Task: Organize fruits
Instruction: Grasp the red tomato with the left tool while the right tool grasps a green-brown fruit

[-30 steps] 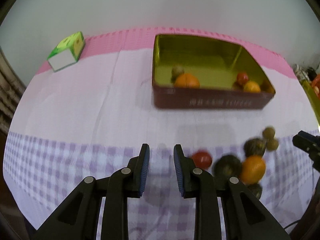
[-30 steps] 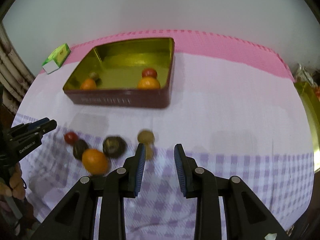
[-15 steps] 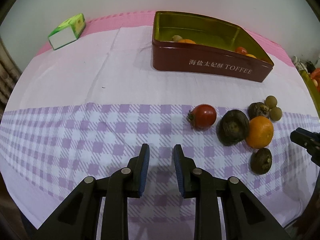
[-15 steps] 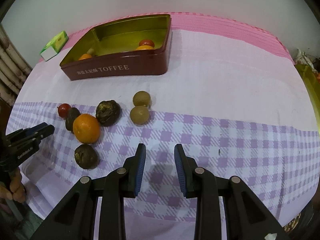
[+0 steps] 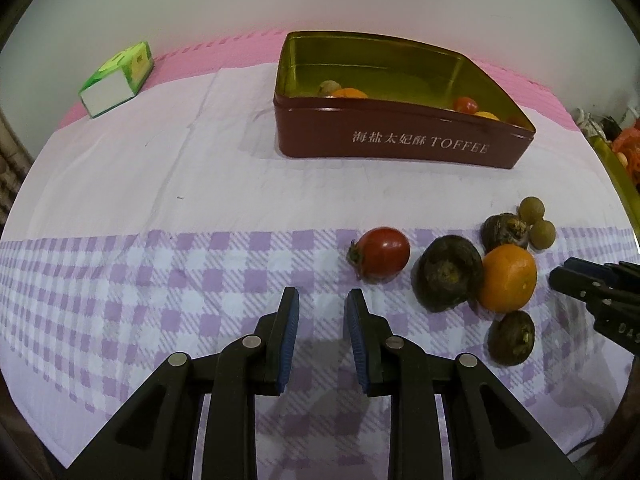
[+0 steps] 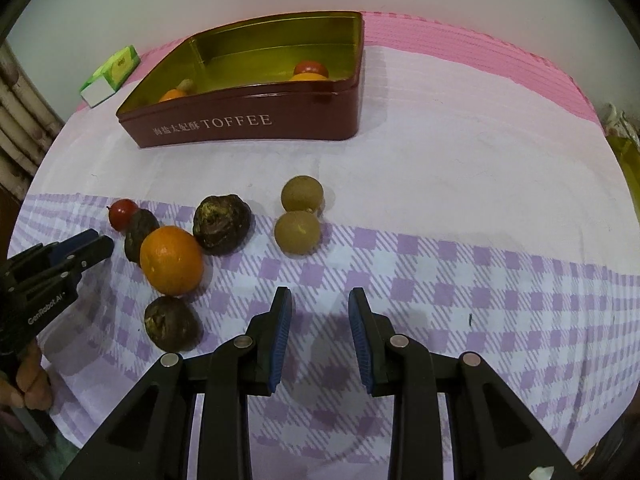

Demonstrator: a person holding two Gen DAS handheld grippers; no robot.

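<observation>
Loose fruit lies on the checked cloth: a red tomato (image 5: 382, 255), a big dark fruit (image 5: 448, 272), an orange (image 5: 507, 279), a small dark fruit (image 5: 512, 337), another dark fruit (image 5: 502, 231) and two brown longans (image 6: 298, 230). The same orange (image 6: 172, 260) shows in the right wrist view. A dark red TOFFEE tin (image 5: 400, 140) at the back holds several fruits. My left gripper (image 5: 320, 304) is open and empty, just left of the tomato. My right gripper (image 6: 318, 302) is open and empty, below the longans.
A green and white carton (image 5: 118, 78) lies at the back left. A pink mat edge (image 6: 460, 40) runs along the far side by the wall. Yellow and orange clutter (image 5: 624, 148) sits off the right table edge.
Both grippers dropped lower toward the cloth and closer to the loose fruit, then steadied. The fruit looks larger now. Nothing was taken hold of.
</observation>
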